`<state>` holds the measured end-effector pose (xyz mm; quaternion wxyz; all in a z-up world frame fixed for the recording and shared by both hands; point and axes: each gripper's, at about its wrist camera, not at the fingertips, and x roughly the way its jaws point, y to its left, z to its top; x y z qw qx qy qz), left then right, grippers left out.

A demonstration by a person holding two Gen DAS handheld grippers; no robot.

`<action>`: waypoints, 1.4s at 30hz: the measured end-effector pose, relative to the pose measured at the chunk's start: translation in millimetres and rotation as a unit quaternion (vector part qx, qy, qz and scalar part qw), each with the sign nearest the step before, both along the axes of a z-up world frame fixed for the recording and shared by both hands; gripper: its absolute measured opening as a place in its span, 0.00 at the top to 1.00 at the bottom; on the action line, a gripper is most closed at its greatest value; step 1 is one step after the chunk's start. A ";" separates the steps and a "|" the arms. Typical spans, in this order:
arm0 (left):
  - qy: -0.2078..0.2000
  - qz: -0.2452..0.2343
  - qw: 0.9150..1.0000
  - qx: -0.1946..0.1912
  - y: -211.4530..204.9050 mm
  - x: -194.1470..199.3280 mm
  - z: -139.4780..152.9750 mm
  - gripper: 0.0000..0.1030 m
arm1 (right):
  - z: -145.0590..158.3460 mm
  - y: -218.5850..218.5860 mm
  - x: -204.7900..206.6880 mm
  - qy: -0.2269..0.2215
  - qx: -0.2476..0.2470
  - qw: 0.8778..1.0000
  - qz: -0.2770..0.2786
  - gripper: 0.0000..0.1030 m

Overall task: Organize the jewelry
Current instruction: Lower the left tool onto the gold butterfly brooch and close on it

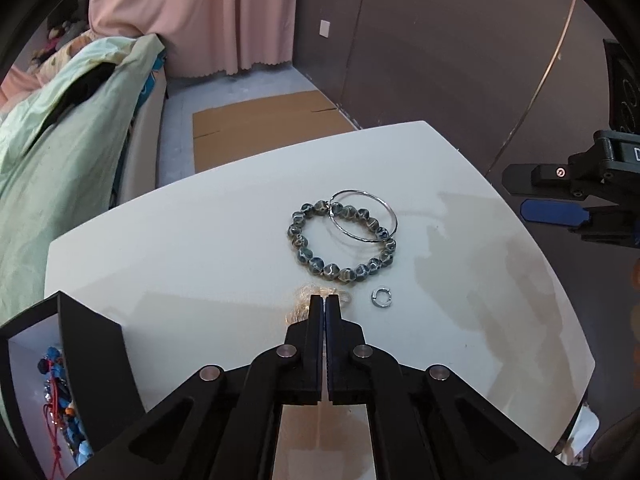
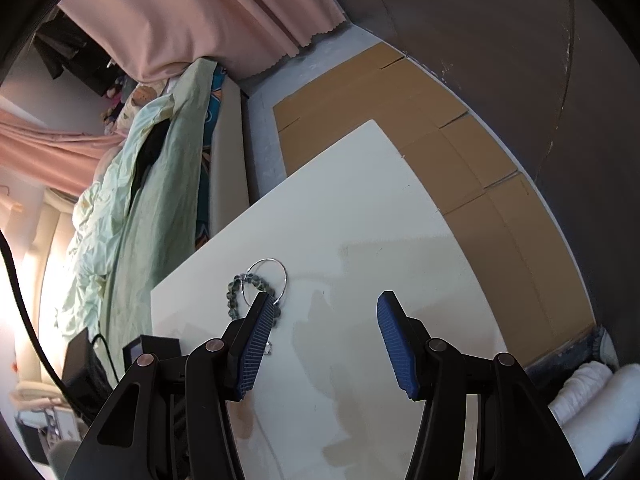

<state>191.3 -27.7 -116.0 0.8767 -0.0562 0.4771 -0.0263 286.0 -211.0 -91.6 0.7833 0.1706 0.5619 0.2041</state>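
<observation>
The left tool (image 1: 325, 300) is pinched shut on a wispy pale-gold piece (image 1: 304, 300) lying on the white counter (image 1: 200, 248) — flimsy, light, likely to snag, best taken by a bunched part. Just beyond it lie a beaded bracelet (image 1: 340, 240), a thin wire hoop (image 1: 362, 216) resting over it, and a small silver ring (image 1: 380, 298) to the right. The right tool (image 2: 326, 316) hangs open, holding nothing. A black box (image 1: 80, 360) with colourful beads sits near left.

You will find no legible text here: the white mark on the right gripper's (image 1: 560, 204) body is cut off, unreadable.
</observation>
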 end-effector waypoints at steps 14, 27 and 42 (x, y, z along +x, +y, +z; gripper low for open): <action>-0.026 0.016 0.999 -0.036 20.2 -3.0 24.7 1.00 | -5.8 23.5 -0.9 -0.001 -0.010 1.000 0.029 0.47; 0.001 -0.003 0.999 -0.047 9.4 -2.5 19.9 0.44 | 0.8 15.4 -6.5 -0.006 -0.011 1.000 0.019 0.47; 0.021 -0.018 0.999 0.038 -4.9 -1.3 -10.6 0.44 | 4.5 8.2 -12.4 -0.010 -0.014 1.000 0.019 0.47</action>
